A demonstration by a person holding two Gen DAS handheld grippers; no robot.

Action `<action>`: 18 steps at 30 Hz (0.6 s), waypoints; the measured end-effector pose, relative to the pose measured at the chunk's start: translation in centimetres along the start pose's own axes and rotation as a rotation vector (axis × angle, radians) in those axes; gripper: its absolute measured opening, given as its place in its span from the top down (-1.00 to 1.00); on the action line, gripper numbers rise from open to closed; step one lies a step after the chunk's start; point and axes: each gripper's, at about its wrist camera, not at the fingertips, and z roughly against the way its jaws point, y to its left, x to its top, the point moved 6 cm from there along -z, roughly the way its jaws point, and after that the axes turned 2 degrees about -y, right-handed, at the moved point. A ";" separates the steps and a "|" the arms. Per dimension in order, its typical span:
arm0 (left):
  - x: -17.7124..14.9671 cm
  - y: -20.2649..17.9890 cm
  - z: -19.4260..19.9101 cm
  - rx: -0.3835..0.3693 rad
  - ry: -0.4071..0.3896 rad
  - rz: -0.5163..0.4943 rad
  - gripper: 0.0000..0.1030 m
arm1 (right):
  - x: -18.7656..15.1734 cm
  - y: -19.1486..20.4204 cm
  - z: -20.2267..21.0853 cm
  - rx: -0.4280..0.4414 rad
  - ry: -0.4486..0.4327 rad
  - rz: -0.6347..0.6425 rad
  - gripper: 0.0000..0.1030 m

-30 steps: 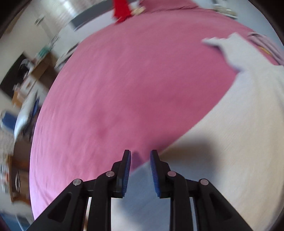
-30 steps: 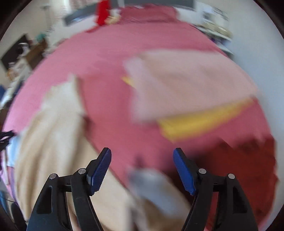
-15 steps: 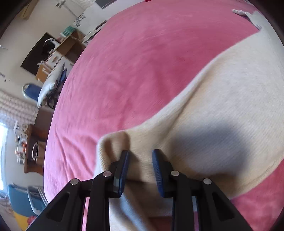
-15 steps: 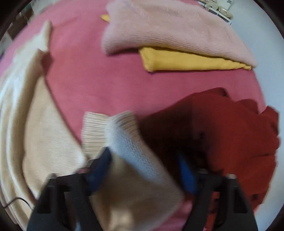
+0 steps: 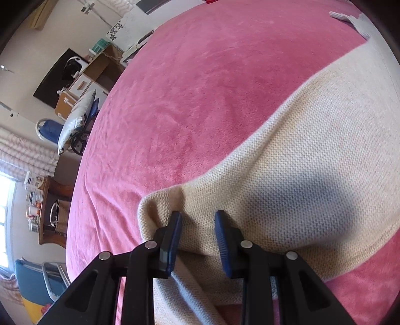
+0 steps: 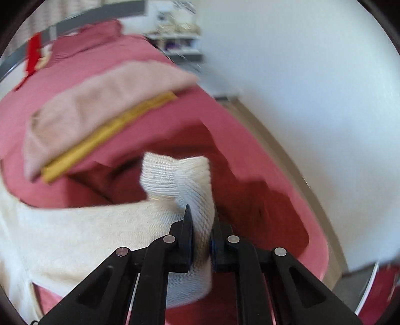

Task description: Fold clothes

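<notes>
The jaws of the left gripper (image 5: 197,233) stand a little apart, with a raised fold of the cream knit sweater (image 5: 312,160) bunched between the blue pads; whether they actually pinch the cloth cannot be told from this view. The jaws of the right gripper (image 6: 202,240) are clamped together on a ribbed edge of the same sweater (image 6: 75,235), which stands up in a small peak just beyond the fingertips.

The sweater lies spread on the bed, over a pink bedspread (image 5: 200,87). In the left wrist view it runs diagonally from the lower middle to the upper right, where a pale ribbed cuff (image 5: 350,20) rests on the spread. In the right wrist view the body of the sweater fills the lower left.

Beyond the right gripper, a pale pink folded garment (image 6: 100,100) lies on top of a yellow folded one (image 6: 107,130), both on the bedspread and well apart from the sweater's held edge. A dark red garment (image 6: 262,205) lies crumpled just beside and behind the held edge, near the bed's right side. The right wrist view is blurred.
</notes>
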 end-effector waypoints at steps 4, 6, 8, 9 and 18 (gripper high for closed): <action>0.7 1.0 1.3 -0.039 0.006 0.058 0.44 | -3.8 -0.7 -2.7 0.052 0.094 -0.105 0.52; 1.0 1.5 3.1 -0.070 -0.022 0.096 0.44 | -3.7 -2.3 -0.2 0.020 0.018 -0.171 0.34; 1.1 2.0 5.9 -0.104 -0.087 0.128 0.44 | -3.5 -4.2 2.7 -0.015 -0.070 -0.241 0.11; 1.0 2.0 7.3 -0.129 -0.118 0.141 0.44 | -3.5 -5.1 4.2 -0.032 -0.114 -0.275 0.06; -7.6 -8.6 19.3 -0.642 -0.150 -0.026 0.44 | -5.7 -2.2 26.9 0.323 -0.594 -0.014 -0.58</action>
